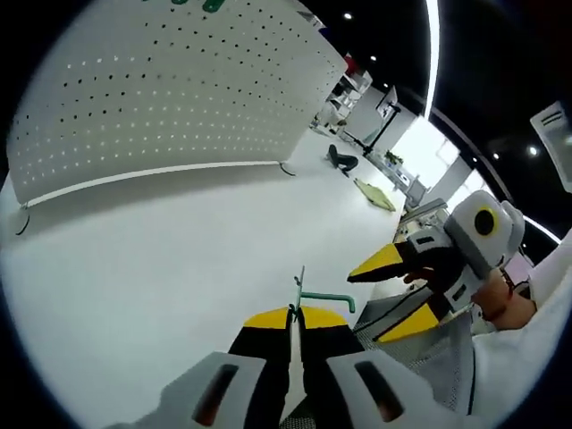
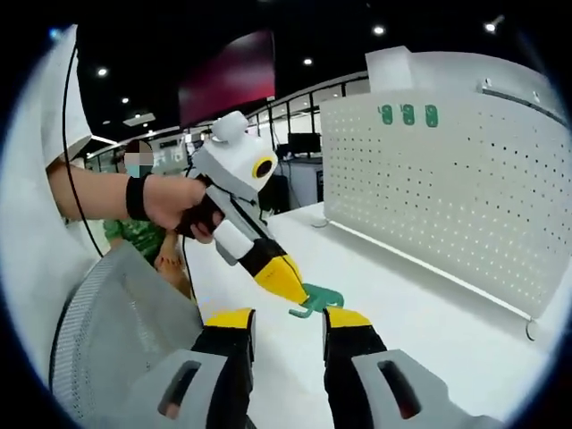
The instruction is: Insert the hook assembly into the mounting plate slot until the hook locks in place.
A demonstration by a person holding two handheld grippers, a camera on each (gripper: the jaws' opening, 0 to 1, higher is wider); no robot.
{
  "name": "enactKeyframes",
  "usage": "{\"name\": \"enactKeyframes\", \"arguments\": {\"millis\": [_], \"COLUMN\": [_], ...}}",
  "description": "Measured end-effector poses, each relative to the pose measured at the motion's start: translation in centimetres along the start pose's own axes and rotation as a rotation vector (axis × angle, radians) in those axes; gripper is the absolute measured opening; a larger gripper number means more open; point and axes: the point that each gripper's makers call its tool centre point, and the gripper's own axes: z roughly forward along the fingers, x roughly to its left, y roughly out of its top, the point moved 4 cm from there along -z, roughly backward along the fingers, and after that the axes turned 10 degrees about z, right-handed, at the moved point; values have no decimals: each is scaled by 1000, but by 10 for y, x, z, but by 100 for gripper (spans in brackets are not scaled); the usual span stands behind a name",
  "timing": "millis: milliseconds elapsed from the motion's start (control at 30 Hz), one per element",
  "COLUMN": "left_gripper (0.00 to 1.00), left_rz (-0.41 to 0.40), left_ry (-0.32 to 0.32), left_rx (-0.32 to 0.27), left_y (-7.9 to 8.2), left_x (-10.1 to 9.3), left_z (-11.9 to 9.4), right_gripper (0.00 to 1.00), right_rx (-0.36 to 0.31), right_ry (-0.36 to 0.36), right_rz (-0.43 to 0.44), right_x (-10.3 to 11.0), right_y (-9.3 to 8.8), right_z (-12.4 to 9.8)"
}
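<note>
Pegboard (image 1: pixel 170 98) stands upright along the far side of the white table (image 1: pixel 152 277), a white perforated panel on small feet; in the right gripper view the same panel (image 2: pixel 447 188) carries three small green pieces near its top edge, too small to identify.

Left gripper (image 1: pixel 295 315): its yellow-tipped jaws are closed together on the green hook assembly (image 1: pixel 323 298). In the left gripper view a thin stem rises from between the tips and a green bar runs off to the right; how much of the part lies inside the grip is hidden by the jaws. In the right gripper view the left gripper (image 2: pixel 284 279) enters from the left, held by a hand (image 2: pixel 183 204) with a dark wristband, and the green hook assembly (image 2: pixel 317 298) projects from its tip above the table surface, well apart from the pegboard. The hook's exact shape is hard to make out.

Right gripper (image 2: pixel 288 320): its two jaws stand apart with nothing between them, and the hook sits just beyond the gap. In the left gripper view the right gripper (image 1: pixel 393 290) comes in from the right with jaws likewise spread; its lower jaw is partly cut off by a grey mesh surface (image 1: pixel 429 344).

Mounting slot cannot be distinguished among the pegboard holes. Background is blurred office furniture.
</note>
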Motion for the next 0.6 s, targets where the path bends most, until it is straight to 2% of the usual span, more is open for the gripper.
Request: {"name": "enactKeyframes", "arguments": {"millis": [100,167,200,433,600], "left_gripper": [3,3,3,3,3], "left_rz": [-6,-23,-19,-26,-44], "left_ry": [-20,-40,-45,-79,-90], "left_rx": [3,7,14,47,75], "left_y": [0,0,-1,-2,-4], "left_x": [-4,-7,-8,-14,-16], "left_z": [0,0,0,2,2], "right_gripper": [22,18,17,12,10], "right_rx": [3,30,55,70,148], "right_ry": [5,-6,-7,-19,-45], "right_rz": [-11,-45,-77,-155,-286], "right_x": [0,0,0,2,0], "right_y": [-1,-4,-6,-5,-12], "right_z": [0,0,1,4,3]}}
